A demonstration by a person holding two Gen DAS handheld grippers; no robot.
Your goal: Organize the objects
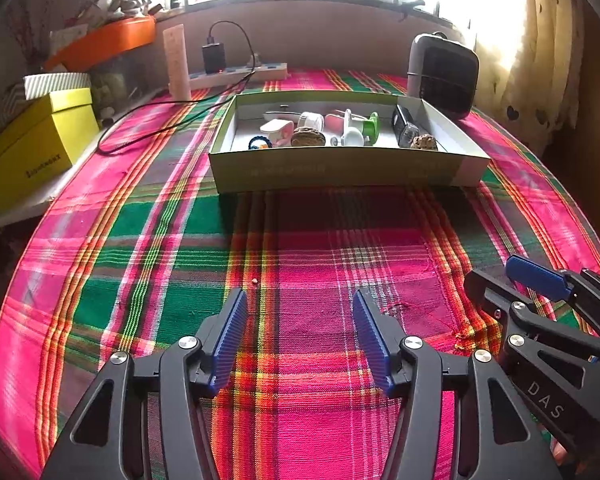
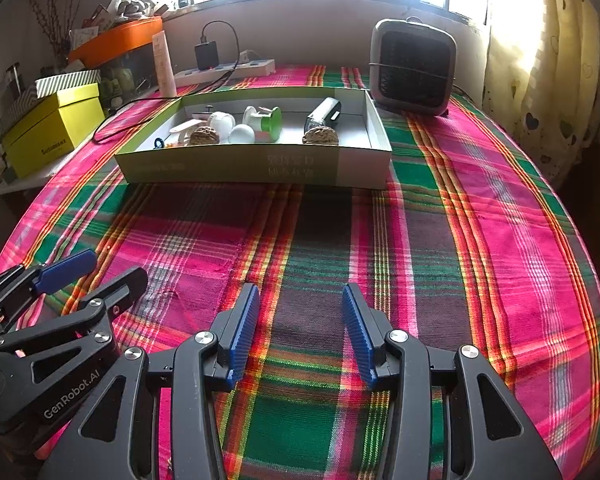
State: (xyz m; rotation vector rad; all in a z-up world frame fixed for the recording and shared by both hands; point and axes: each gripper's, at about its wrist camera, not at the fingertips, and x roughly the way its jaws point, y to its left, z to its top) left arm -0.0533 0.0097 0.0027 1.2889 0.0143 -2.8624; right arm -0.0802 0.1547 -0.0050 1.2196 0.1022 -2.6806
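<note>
A shallow green and white cardboard box (image 1: 340,170) (image 2: 236,168) lies across the far middle of the plaid tablecloth. Inside it sit two walnuts (image 1: 308,137) (image 2: 321,135), a green and white spool (image 1: 366,130) (image 2: 269,122), a white ball (image 2: 242,134), a dark flashlight (image 1: 404,126) (image 2: 324,114) and several smaller items. My left gripper (image 1: 300,300) hovers low over the near cloth, open, with nothing between its blue pads. My right gripper (image 2: 300,294) is beside it, also open and empty. Each gripper shows at the edge of the other's view.
A grey heater (image 1: 444,76) (image 2: 414,66) stands behind the box at the right. A power strip (image 1: 240,74) with a charger and black cable lies at the back left. Yellow (image 1: 32,148) and orange boxes are stacked on a shelf at the left. Curtains hang at the right.
</note>
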